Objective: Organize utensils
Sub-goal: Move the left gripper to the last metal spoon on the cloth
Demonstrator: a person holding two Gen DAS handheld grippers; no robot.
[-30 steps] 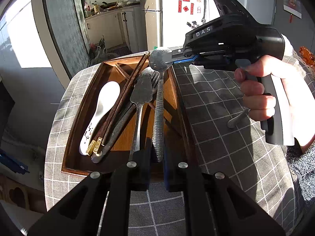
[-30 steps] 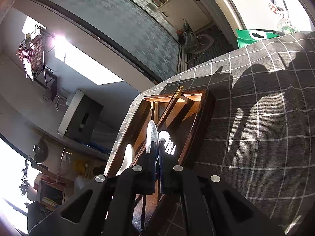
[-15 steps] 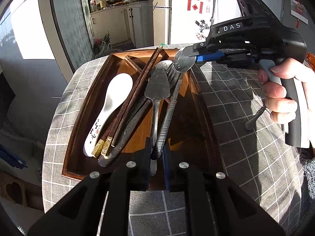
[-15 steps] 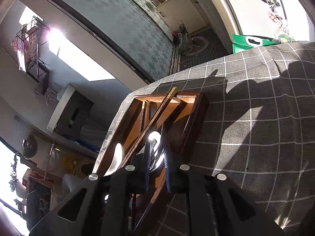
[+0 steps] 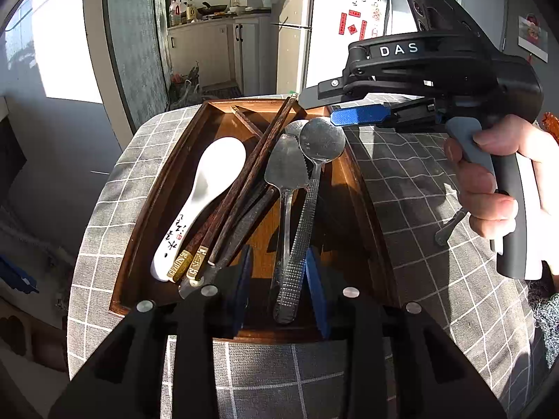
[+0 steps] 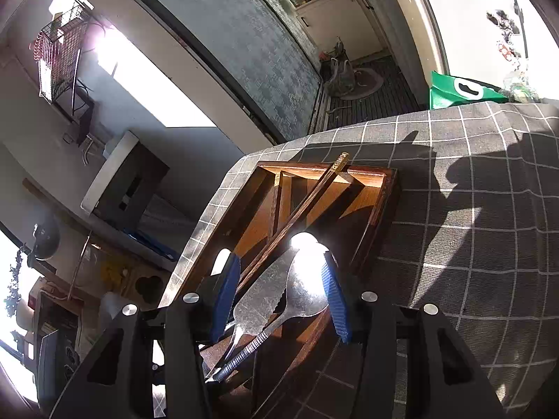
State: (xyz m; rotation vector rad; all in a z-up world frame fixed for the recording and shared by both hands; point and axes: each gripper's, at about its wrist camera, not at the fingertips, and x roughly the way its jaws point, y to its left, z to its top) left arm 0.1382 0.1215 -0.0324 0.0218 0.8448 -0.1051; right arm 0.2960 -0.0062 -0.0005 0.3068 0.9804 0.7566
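A metal spoon (image 5: 321,139) with a ribbed handle lies in the right side of the wooden tray (image 5: 244,103), beside a flat metal server (image 5: 286,171). My left gripper (image 5: 279,281) is at the tray's near end. Its jaws are opening, and the spoon's handle end lies loose between the pads. My right gripper (image 5: 321,110), held by a hand (image 5: 489,188), hovers at the tray's far right corner just above the spoon bowl. In the right wrist view its jaws (image 6: 279,289) are opening, with the bright spoon bowl (image 6: 307,279) below and free of the pads.
Left of the server lie dark chopsticks (image 5: 251,178), a dark-handled knife (image 5: 237,234) and a white ceramic spoon (image 5: 216,174). A metal utensil handle (image 5: 450,225) rests on the grey checked tablecloth (image 5: 401,181) behind the hand. The table edge drops off just left of the tray (image 6: 384,195).
Both grippers were shut on the metal spoon, one at each end. Both have let go, and the spoon now rests in the tray. The right gripper has drawn back slightly.
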